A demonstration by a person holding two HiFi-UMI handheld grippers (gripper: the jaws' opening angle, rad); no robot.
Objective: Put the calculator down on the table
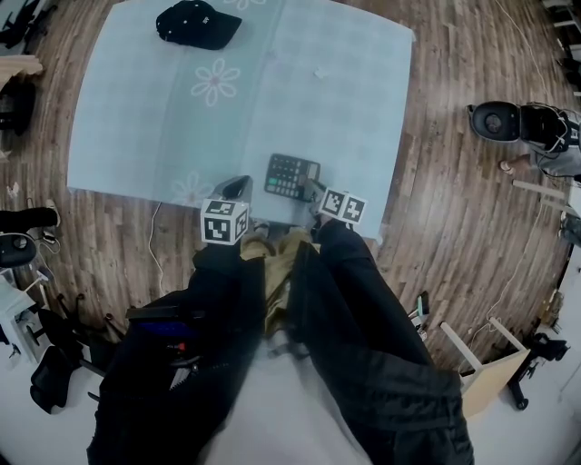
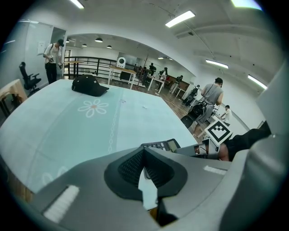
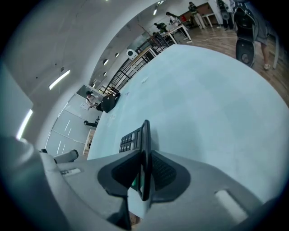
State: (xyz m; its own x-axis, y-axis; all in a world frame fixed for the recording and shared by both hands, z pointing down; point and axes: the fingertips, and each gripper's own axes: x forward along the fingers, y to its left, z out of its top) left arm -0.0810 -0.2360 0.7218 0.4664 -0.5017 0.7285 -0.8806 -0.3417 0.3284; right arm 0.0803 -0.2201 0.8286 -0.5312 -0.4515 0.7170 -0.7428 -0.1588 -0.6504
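Observation:
A dark calculator (image 1: pixel 291 175) lies keys-up near the front edge of the table, which is covered with a pale blue cloth (image 1: pixel 345 91). My right gripper (image 1: pixel 314 189) reaches onto its near right edge. In the right gripper view the calculator (image 3: pixel 130 140) stands edge-on between the jaws of the right gripper (image 3: pixel 143 155). One pad lies against its back, and a slim gap shows on the key side. My left gripper (image 1: pixel 241 184) hovers just left of the calculator (image 2: pixel 161 145). The left gripper (image 2: pixel 143 153) has its tips together and holds nothing.
A black cap (image 1: pixel 197 23) rests at the table's far left, beyond a flower print (image 1: pixel 216 82). The cap (image 2: pixel 89 85) is far from both grippers. Wooden floor surrounds the table, with equipment (image 1: pixel 522 123) at the right. People and desks (image 2: pixel 212 97) fill the room behind.

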